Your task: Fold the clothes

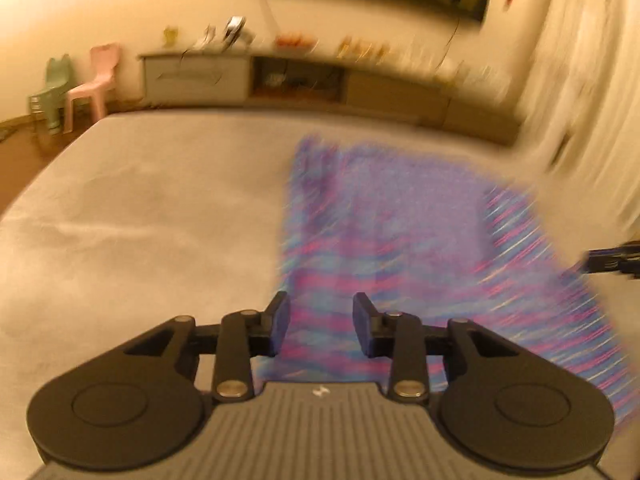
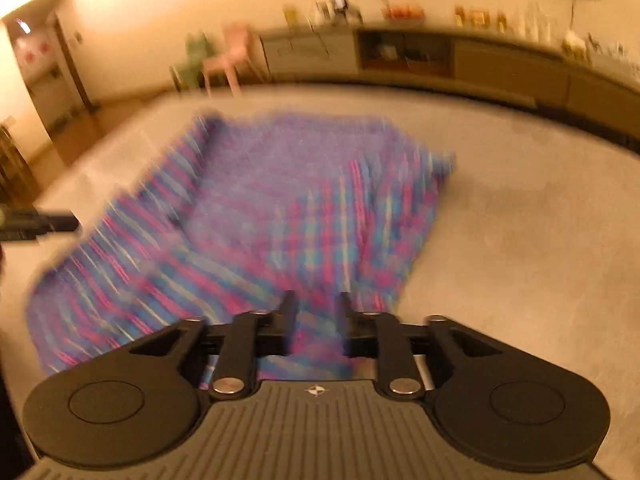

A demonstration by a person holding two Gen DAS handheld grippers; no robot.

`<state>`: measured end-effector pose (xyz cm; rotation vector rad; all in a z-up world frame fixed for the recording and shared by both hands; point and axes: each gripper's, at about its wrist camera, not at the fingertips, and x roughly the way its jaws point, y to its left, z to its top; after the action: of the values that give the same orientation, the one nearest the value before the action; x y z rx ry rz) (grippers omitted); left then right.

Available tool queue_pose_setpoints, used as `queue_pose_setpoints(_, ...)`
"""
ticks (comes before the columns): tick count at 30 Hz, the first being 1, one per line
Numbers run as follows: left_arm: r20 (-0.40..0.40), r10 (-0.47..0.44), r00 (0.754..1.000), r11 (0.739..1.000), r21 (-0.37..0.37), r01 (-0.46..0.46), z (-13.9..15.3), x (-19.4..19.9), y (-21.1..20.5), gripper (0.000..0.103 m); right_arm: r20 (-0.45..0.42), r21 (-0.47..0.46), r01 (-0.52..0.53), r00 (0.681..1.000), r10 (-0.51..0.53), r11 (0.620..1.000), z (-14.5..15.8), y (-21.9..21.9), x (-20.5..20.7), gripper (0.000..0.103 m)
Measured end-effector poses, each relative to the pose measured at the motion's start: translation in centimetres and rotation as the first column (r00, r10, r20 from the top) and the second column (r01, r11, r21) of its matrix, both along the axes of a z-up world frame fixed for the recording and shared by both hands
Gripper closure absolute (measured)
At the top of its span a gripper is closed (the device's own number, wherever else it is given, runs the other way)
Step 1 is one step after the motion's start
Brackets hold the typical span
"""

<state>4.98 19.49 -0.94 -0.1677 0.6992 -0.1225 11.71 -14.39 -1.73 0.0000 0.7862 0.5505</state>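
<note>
A purple, pink and blue striped garment (image 1: 400, 232) lies spread on a grey bed; it also shows in the right wrist view (image 2: 288, 216). Both views are blurred by motion. My left gripper (image 1: 322, 320) is open and empty above the garment's near left edge. My right gripper (image 2: 316, 320) is open and empty above the garment's near right edge. The right gripper's tip (image 1: 612, 260) shows at the far right of the left wrist view. The left gripper's tip (image 2: 36, 222) shows at the far left of the right wrist view.
The grey bed surface (image 1: 140, 220) extends left of the garment and right of it (image 2: 520, 240). A long low cabinet (image 1: 320, 80) with small items stands along the far wall. A pink chair (image 1: 94, 80) and a green chair (image 1: 50, 92) stand at the back left.
</note>
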Motion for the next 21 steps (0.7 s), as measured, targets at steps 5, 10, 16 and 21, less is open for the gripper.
queue_pose_setpoints(5,0.015,-0.293,0.956,0.95,-0.112,0.293,-0.7,0.0,-5.8,0.069,0.086,0.033,-0.01,0.996,0.007,0.999,5.1,3.0,4.9,0.026)
queue_pose_setpoints(10,-0.123,-0.309,0.943,0.951,-0.074,0.301,-4.5,0.4,-6.3,0.073,0.093,-0.173,0.006,0.996,0.01,0.985,4.3,8.9,16.0,0.016)
queue_pose_setpoints(16,-0.158,-0.298,0.942,0.953,-0.113,0.282,-5.5,0.9,-4.9,0.085,0.005,-0.217,0.039,0.999,-0.039,0.975,0.1,10.6,22.7,0.016)
queue_pose_setpoints(21,-0.155,-0.302,0.941,0.949,-0.147,0.28,-5.7,1.2,-4.4,0.087,-0.056,-0.188,0.039,0.997,-0.05,0.981,-2.5,11.0,25.1,0.097)
